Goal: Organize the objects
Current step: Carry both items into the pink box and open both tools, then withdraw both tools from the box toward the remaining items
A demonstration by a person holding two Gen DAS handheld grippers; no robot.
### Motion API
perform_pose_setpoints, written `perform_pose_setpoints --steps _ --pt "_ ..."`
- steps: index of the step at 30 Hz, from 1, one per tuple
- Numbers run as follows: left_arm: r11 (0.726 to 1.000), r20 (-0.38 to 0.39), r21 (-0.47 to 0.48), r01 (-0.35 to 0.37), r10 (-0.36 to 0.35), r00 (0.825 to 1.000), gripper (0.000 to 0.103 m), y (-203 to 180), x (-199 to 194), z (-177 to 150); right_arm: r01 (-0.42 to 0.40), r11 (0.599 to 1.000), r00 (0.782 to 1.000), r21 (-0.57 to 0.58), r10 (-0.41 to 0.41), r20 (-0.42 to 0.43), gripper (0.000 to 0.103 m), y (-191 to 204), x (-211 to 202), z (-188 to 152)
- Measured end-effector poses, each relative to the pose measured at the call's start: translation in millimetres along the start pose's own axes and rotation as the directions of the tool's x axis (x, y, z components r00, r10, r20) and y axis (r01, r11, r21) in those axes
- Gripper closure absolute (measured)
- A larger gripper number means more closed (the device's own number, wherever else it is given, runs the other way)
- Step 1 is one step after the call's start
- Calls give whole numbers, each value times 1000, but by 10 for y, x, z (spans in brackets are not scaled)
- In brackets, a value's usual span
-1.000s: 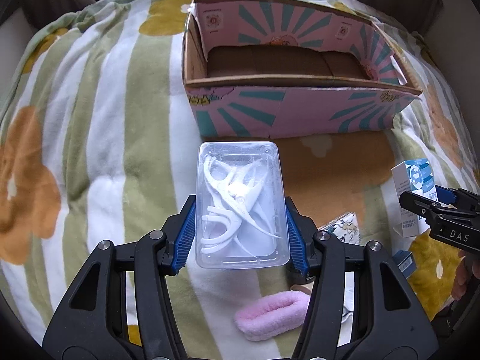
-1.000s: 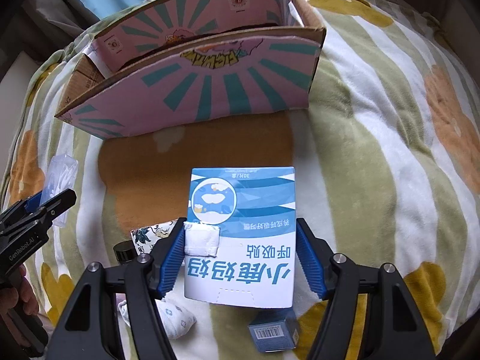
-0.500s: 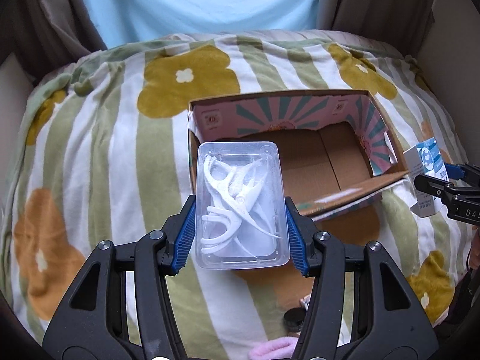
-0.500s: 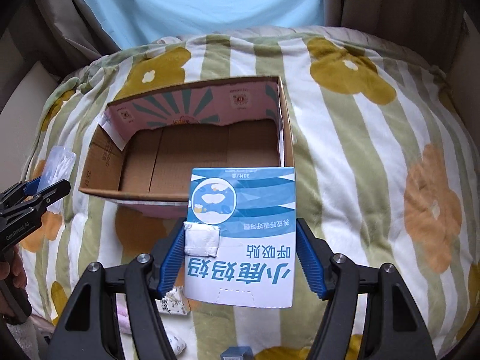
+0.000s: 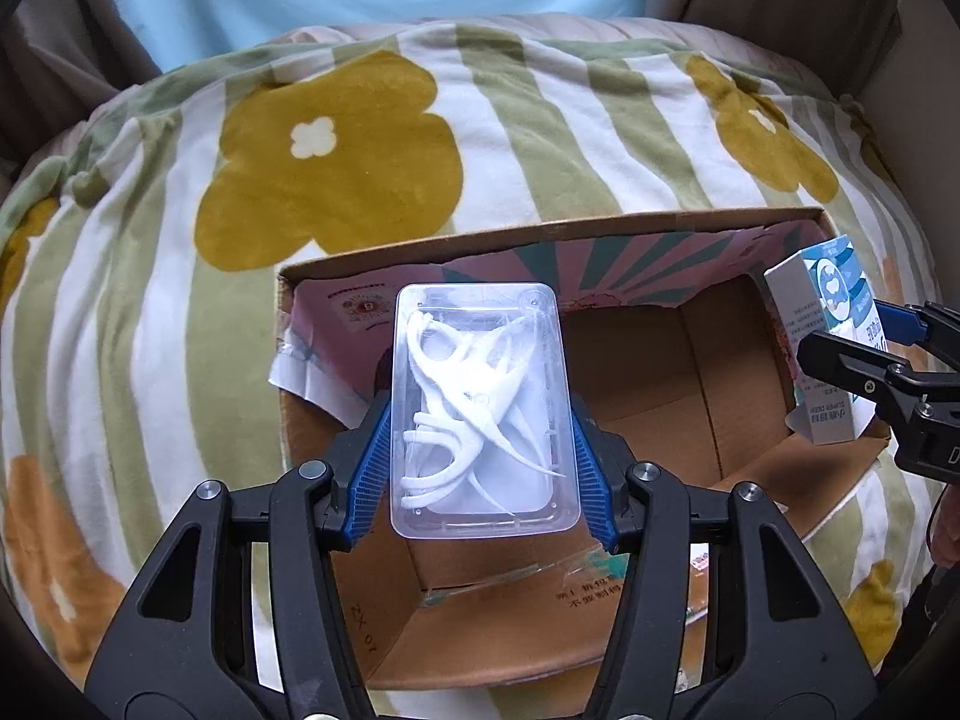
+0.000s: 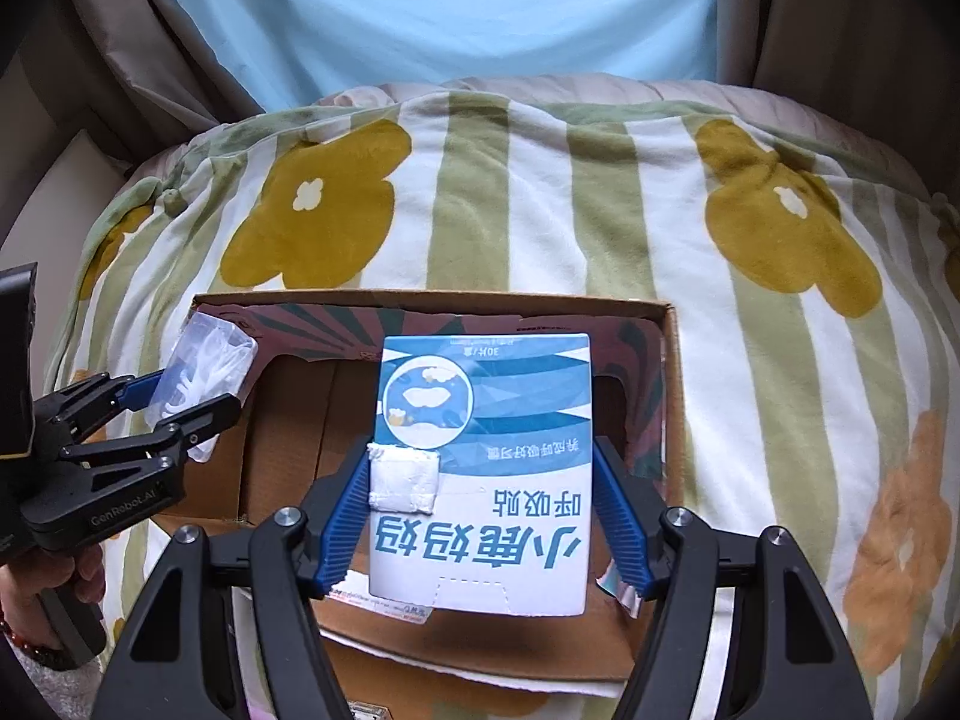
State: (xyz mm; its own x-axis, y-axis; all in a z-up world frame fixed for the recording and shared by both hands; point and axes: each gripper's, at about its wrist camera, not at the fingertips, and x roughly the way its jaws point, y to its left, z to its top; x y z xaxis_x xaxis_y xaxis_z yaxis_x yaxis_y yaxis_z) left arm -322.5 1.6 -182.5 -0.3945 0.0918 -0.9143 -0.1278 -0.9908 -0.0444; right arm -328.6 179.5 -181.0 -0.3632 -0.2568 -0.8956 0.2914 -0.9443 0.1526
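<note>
My left gripper (image 5: 480,462) is shut on a clear plastic case of white floss picks (image 5: 480,414), held over the left part of an open cardboard box (image 5: 690,396) with pink and teal printed walls. My right gripper (image 6: 480,516) is shut on a blue and white carton with Chinese print (image 6: 480,468), held over the right half of the same cardboard box (image 6: 288,438). The left gripper (image 6: 180,402) with its floss case (image 6: 204,366) shows at the left of the right wrist view; the carton (image 5: 828,330) shows at the right of the left wrist view. What shows of the box floor is bare.
The box lies on a soft blanket (image 5: 336,162) with green stripes and yellow and orange flowers. Behind it hang a light blue sheet (image 6: 438,6) and brown curtains (image 6: 840,18). A hand (image 6: 54,594) with a bead bracelet grips the left tool.
Both grippers have travelled forward from in front of the box to above its open top, each still holding its item. The loose items on the blanket near me have dropped out of view.
</note>
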Motion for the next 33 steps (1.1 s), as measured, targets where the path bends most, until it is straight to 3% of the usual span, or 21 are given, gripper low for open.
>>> perform_pose_setpoints --steps 7,19,20,21,22,23,25,33 --pt "1000 -55 11 -19 20 998 52 -46 379 -29 -3 1000 998 -11 2 -68 38 -29 377 -112" --pt "997 -7 54 -49 50 999 51 -122 190 -17 -23 1000 997 11 24 -68 38 -42 298 11" --pt "996 -6 59 -68 68 998 49 -132 174 -12 -19 1000 997 20 21 -74 35 -48 299 19" --pt "995 -2 63 -82 83 997 38 -136 157 -9 -12 999 996 32 14 -84 29 -58 300 27" --pt "994 5 65 -90 90 996 14 -134 131 -14 -14 999 996 41 17 -82 16 -69 290 35" --pt "994 22 59 -87 86 996 3 -124 85 -25 -27 998 997 49 30 -68 9 -82 264 37" --pt "996 46 41 -77 75 996 0 -87 9 -42 -46 997 999 67 47 -20 1 -114 181 39" --pt "998 53 -15 -67 68 996 0 60 -160 -154 -40 997 999 68 40 6 1 -148 26 1"
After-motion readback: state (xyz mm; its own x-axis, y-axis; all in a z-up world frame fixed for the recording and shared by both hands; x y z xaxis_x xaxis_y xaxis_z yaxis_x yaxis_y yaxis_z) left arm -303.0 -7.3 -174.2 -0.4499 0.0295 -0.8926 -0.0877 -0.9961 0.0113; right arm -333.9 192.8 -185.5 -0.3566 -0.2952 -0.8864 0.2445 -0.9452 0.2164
